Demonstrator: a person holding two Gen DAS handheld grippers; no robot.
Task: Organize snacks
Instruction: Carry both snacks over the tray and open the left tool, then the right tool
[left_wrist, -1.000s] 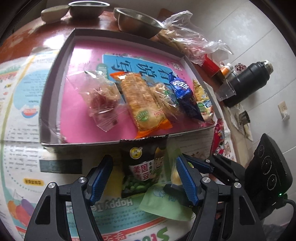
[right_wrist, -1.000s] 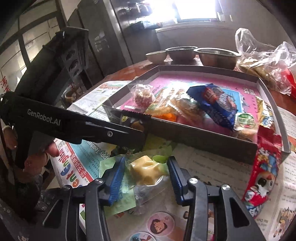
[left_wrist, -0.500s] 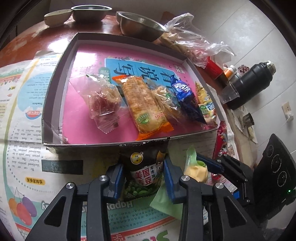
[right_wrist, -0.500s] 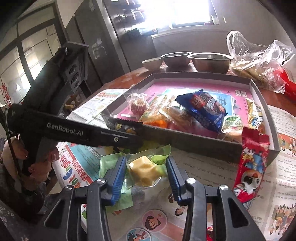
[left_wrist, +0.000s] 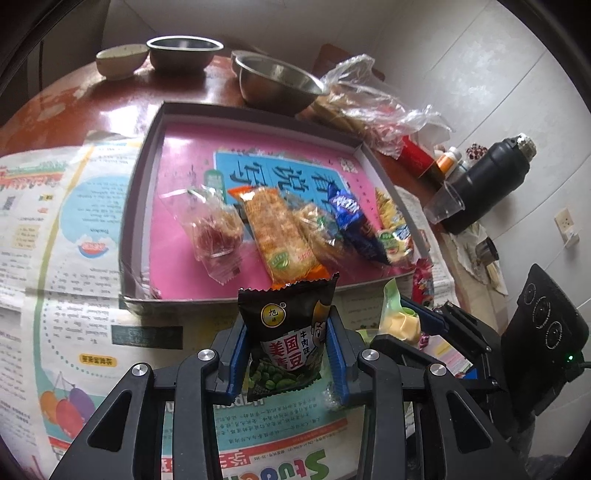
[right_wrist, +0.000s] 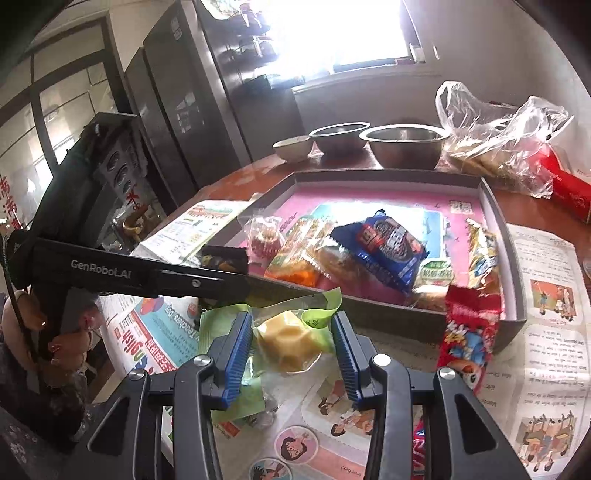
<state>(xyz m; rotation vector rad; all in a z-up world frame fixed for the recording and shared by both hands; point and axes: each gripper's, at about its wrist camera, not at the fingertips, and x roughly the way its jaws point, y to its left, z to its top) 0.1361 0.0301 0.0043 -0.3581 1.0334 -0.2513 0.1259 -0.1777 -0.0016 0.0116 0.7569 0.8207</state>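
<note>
My left gripper (left_wrist: 286, 350) is shut on a black pea snack bag (left_wrist: 288, 332) and holds it upright, lifted in front of the grey tray (left_wrist: 136, 192). The tray's pink floor holds several snacks: a clear wrapped sweet (left_wrist: 214, 229), an orange cracker pack (left_wrist: 280, 236) and a blue pack (left_wrist: 351, 221). My right gripper (right_wrist: 291, 350) is shut on a green-wrapped yellow cake (right_wrist: 291, 339), raised a little off the table by the tray's front wall (right_wrist: 388, 314). The left gripper's arm (right_wrist: 147, 277) crosses the right wrist view.
A red snack pack (right_wrist: 469, 332) leans on the tray's front corner. Metal bowls (left_wrist: 273, 81) and a plastic bag (left_wrist: 369, 107) stand behind the tray. A black flask (left_wrist: 487, 181) and a plastic cup (left_wrist: 443, 206) stand at the right. Newspaper (left_wrist: 55, 221) covers the table.
My left gripper closed on the black pea bag and lifted it. My right gripper closed on the yellow cake and raised it slightly.
</note>
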